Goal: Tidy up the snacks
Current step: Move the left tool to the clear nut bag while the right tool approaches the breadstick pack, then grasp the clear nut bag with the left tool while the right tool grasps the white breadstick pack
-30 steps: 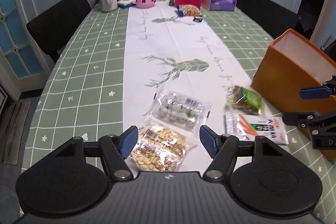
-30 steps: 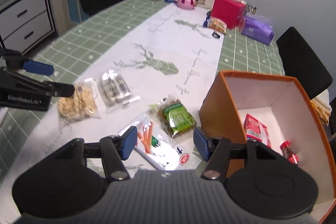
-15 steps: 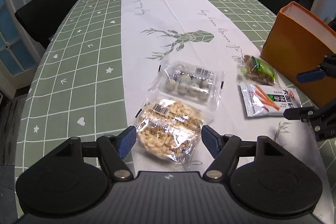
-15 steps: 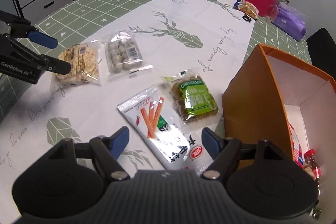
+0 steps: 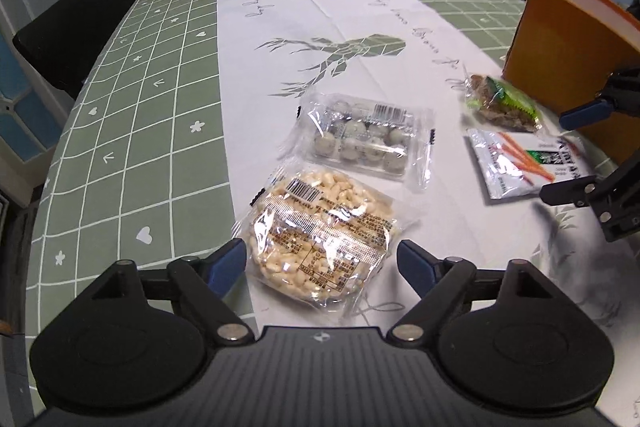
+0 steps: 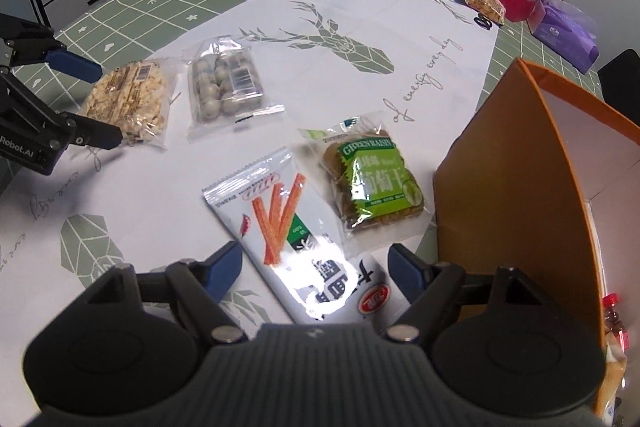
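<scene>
Left gripper (image 5: 322, 261) spread wide, empty, straddling the puffed-rice pack (image 5: 320, 239); right gripper (image 6: 314, 265) likewise over the carrot-stick packet (image 6: 296, 239); four snacks remain outside the orange box (image 6: 516, 163) beside it.

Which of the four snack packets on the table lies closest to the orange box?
The clear raisin packet with the green label; its edge almost reaches the orange box.

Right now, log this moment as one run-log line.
left gripper: open, astride puffed-rice pack | right gripper: open, astride carrot-stick packet | orange box: open, beside raisin pack
</scene>
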Demonstrator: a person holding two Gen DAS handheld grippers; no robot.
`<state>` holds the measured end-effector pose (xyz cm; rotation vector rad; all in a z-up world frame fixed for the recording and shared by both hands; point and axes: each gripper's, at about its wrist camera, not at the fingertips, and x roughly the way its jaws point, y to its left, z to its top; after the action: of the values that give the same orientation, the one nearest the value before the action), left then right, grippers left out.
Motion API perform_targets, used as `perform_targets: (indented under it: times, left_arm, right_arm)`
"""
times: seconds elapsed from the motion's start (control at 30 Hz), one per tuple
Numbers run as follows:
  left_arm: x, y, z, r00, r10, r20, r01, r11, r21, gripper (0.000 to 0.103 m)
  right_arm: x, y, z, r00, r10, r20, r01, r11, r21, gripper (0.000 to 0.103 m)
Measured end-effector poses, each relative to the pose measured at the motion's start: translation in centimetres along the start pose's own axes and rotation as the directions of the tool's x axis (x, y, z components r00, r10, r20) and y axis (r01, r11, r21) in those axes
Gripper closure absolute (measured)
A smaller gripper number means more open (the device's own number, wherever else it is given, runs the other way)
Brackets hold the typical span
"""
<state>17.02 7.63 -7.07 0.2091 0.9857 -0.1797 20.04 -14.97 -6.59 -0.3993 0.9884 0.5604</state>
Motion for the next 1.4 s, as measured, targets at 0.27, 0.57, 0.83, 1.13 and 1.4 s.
perform_targets:
  times: [0.27, 0.57, 0.83, 1.13, 1.4]
  left_arm:
    - [1.5, 1.0, 0.2, 1.0, -0.001, -0.027, -0.001, 0.997, -0.077, 0.0]
    - [1.3, 1.0, 0.1, 1.0, -0.027, -0.005, 0.026, 0.994, -0.106, 0.007]
    - [0.9, 0.6, -0.2, 0.999, -0.036, -0.004, 0.036, 0.998, -0.06, 0.012]
    - [0.0, 0.8, -0.4, 0.999, -0.044, 0.009, 0.044, 0.998, -0.055, 0.014]
    - [-0.7, 1.3, -0.5, 0.999, -0.048, 0.016, 0.049, 0.996, -0.071, 0.02]
  right_arm:
    - [1.0, -0.7, 0.2, 1.0, 0.028, 0.009, -0.028, 0.999, 0.032, 0.023]
    - [1.2, -1.0, 0.0, 0.997, 0.078, 0.007, -0.078, 0.994, 0.073, 0.026]
    - [0.6, -1.0, -0.3, 0.997, 0.078, -0.012, -0.077, 0.995, 0.069, 0.036]
    - [0.0, -0.7, -0.7, 0.996, 0.088, -0.032, -0.086, 0.994, 0.064, 0.039]
    - [-1.3, -0.1, -0.7, 0.995, 0.1, -0.023, -0.099, 0.994, 0.055, 0.04]
